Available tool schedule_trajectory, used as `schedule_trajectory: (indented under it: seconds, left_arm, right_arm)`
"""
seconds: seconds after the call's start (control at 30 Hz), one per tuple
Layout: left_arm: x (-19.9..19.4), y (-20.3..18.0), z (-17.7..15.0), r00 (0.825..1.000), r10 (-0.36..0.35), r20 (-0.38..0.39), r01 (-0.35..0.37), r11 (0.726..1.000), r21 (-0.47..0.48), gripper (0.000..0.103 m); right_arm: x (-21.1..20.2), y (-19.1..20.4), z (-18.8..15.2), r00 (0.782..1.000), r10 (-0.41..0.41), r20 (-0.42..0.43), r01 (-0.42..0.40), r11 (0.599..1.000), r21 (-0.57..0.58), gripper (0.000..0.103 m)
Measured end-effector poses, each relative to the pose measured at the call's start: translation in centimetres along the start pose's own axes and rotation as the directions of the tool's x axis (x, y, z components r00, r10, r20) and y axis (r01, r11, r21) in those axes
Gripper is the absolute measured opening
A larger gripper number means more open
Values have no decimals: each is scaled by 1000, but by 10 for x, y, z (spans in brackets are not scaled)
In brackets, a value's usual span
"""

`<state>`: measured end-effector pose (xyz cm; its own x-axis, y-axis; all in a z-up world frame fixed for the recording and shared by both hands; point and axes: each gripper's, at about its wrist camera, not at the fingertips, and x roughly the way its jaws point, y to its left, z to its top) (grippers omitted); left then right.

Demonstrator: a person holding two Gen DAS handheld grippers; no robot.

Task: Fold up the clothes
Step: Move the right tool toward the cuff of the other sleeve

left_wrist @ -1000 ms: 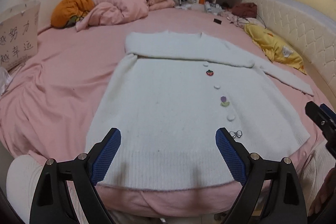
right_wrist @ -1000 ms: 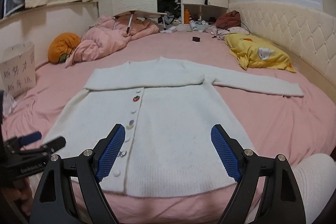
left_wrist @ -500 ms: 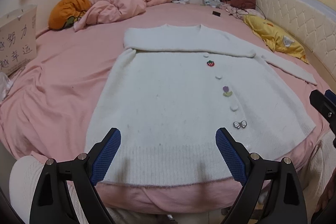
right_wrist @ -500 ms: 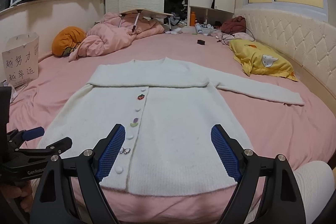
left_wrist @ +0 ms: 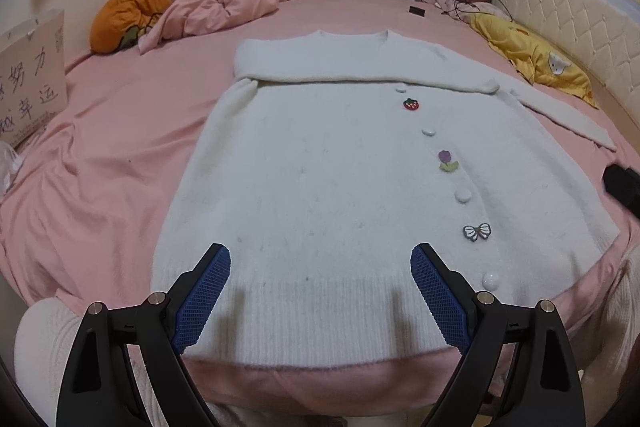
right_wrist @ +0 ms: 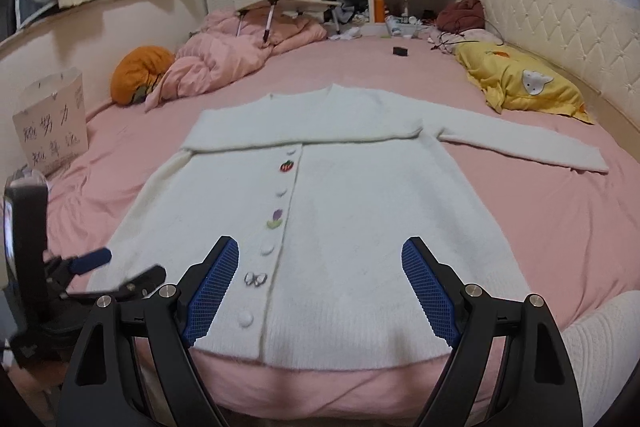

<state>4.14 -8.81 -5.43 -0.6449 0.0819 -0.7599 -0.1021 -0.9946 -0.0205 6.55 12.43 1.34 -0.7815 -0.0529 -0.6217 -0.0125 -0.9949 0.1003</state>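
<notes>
White cardigan [left_wrist: 340,179] lies flat on the pink bed [left_wrist: 100,147], one sleeve folded across its chest, the other stretching toward two o'clock. Left gripper [left_wrist: 320,291] and right gripper [right_wrist: 320,287] hover spread wide above its hem, holding nothing.

Black left gripper [left_wrist: 320,291] frame, blue textured pads [left_wrist: 202,297], silver screws

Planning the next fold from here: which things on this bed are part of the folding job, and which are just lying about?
Job:
white cardigan, one sleeve already folded across the chest
left gripper, open
right gripper, open

Lying about:
yellow pillow
pink duvet
orange cushion
paper bag
small black object
</notes>
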Motion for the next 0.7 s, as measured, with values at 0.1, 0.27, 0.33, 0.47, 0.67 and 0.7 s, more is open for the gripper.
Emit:
schedule_trajectory:
  seconds: [0.1,0.27,0.33,0.47,0.67,0.7]
  left_arm:
    - [6,-3,-3,1000,5,-29,-5,1000,13,92]
    - [20,-4,-4,997,17,-73,-17,1000,-10,92]
    - [25,-2,-3,996,23,-88,-25,999,-26,92]
    - [31,-3,-4,994,29,-109,-33,999,-34,92]
    - [44,-10,-6,989,35,-144,-35,999,4,95]
    - [45,-9,-5,989,33,-144,-34,999,-5,97]
  right_arm:
    - [5,-12,2,998,54,-28,-52,995,87,84]
    - [11,-48,5,993,101,-58,-82,962,261,84]
    - [13,-65,7,993,104,-59,-79,942,327,84]
    - [18,-109,27,991,125,-46,-93,898,431,84]
    - [25,-223,63,995,87,46,-96,768,633,84]
    - [26,-252,68,996,66,68,-94,735,672,84]
